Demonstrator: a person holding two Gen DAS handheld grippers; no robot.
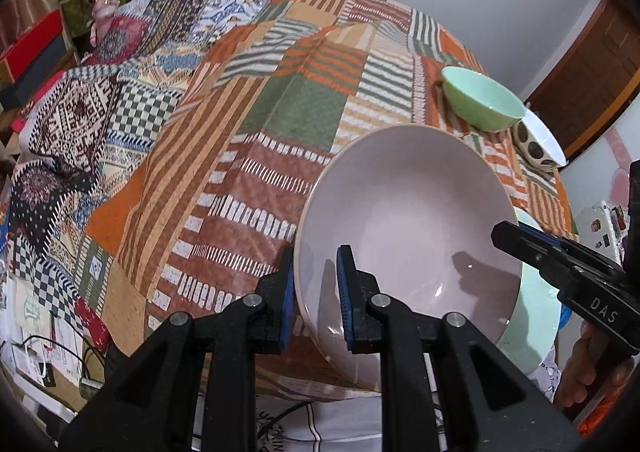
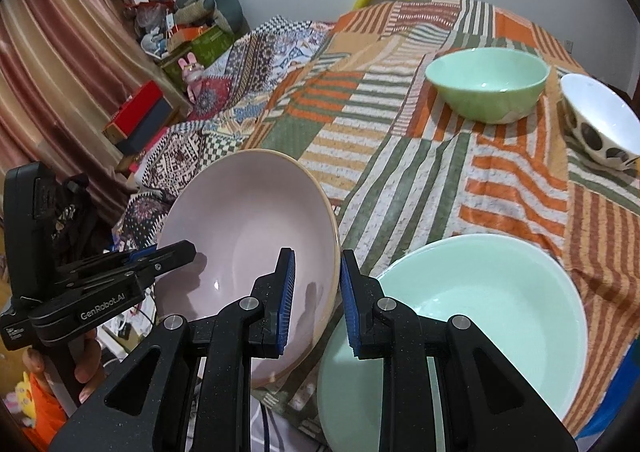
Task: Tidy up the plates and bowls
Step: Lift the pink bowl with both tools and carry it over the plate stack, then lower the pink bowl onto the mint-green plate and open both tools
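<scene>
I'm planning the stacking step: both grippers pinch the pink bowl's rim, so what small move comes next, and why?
Probably shift the pink bowl sideways over the mint plate and lower it level. The left gripper and right gripper clamp opposite rims, the bowl hangs tilted beside the plate, partly past the table edge, and the plate is empty.

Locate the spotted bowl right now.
The spotted bowl sits at the far right of the patchwork cloth, just right of the green bowl in both views.
</scene>
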